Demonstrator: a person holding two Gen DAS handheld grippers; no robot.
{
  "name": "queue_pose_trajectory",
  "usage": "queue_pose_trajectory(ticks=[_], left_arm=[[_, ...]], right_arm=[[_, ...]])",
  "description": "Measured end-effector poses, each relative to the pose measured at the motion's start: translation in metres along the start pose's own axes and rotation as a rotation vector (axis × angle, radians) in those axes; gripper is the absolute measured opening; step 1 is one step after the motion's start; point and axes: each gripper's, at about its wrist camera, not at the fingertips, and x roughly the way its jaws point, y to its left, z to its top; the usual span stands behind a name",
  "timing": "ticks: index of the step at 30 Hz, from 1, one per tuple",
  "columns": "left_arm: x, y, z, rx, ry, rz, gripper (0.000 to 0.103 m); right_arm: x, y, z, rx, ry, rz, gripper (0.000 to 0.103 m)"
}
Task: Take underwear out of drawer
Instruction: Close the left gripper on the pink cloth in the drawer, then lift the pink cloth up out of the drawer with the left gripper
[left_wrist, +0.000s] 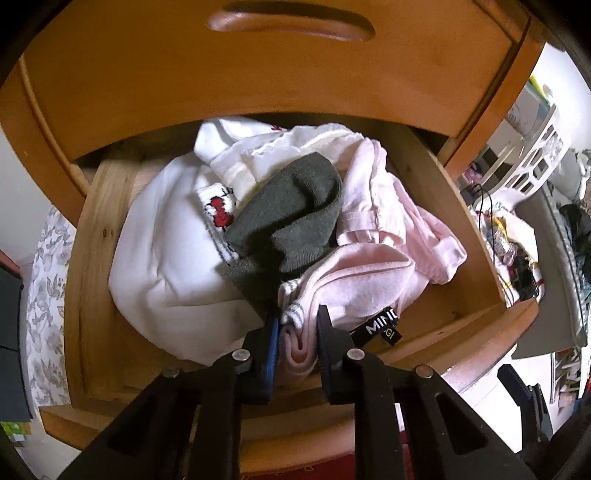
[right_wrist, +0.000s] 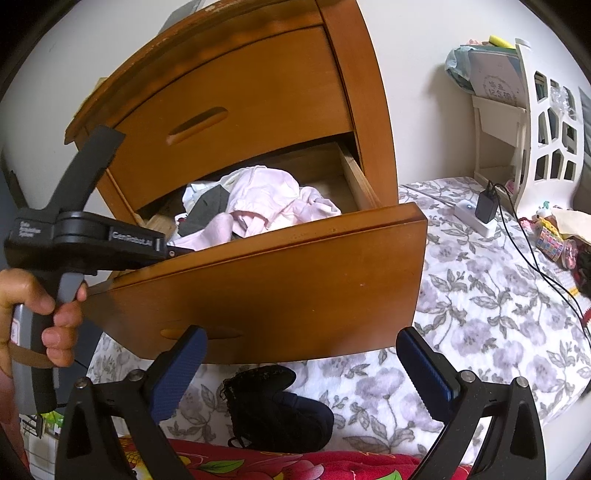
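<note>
The lower drawer (left_wrist: 92, 266) of a wooden chest stands pulled out, full of clothes. In it lie a white garment (left_wrist: 166, 266), a grey sock (left_wrist: 295, 218) and pale pink garments (left_wrist: 391, 221). My left gripper (left_wrist: 298, 320) is shut on a fold of pink underwear (left_wrist: 354, 280) with a grey-striped edge, at the drawer's near side. A black label (left_wrist: 380, 328) lies just right of it. In the right wrist view, a hand (right_wrist: 55, 314) holds the left gripper (right_wrist: 173, 253), which reaches into the drawer (right_wrist: 277, 288). My right gripper (right_wrist: 301, 334) hangs open in front of the drawer front, holding nothing.
The upper drawer (right_wrist: 240, 122) is closed. A black garment (right_wrist: 277, 410) lies on the floral bedspread (right_wrist: 480, 314) below the open drawer. A charger on a white power strip (right_wrist: 476, 214) and a white shelf (right_wrist: 546, 129) stand at the right. Red floral cloth (right_wrist: 295, 467) lies nearest.
</note>
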Motion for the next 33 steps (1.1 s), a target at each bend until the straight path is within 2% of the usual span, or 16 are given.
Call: queue_pose_trajectory(ticks=[13, 16, 23, 30, 33], left_arm=[[-0.066, 0.025, -0.004, -0.03, -0.194, -0.007, 0.018], [-0.065, 0.02, 0.0, -0.042, -0.232, 0.0, 0.018], [-0.086, 0.042, -0.007, -0.14, -0.311, -0.035, 0.018], [-0.132, 0.046, -0.026, -0.167, -0.473, -0.004, 0.018], [-0.148, 0.046, -0.037, -0.171, -0.519, 0.009, 0.018]], right_arm=[[0.002, 0.0, 0.0, 0.005, 0.005, -0.001, 0.103], [0.002, -0.001, 0.0, 0.004, 0.005, -0.002, 0.103], [0.0, -0.001, -0.001, 0.003, 0.003, -0.008, 0.103], [0.001, 0.0, 0.0, 0.002, 0.007, -0.016, 0.103], [0.001, 0.001, 0.0, -0.007, 0.008, -0.025, 0.103]])
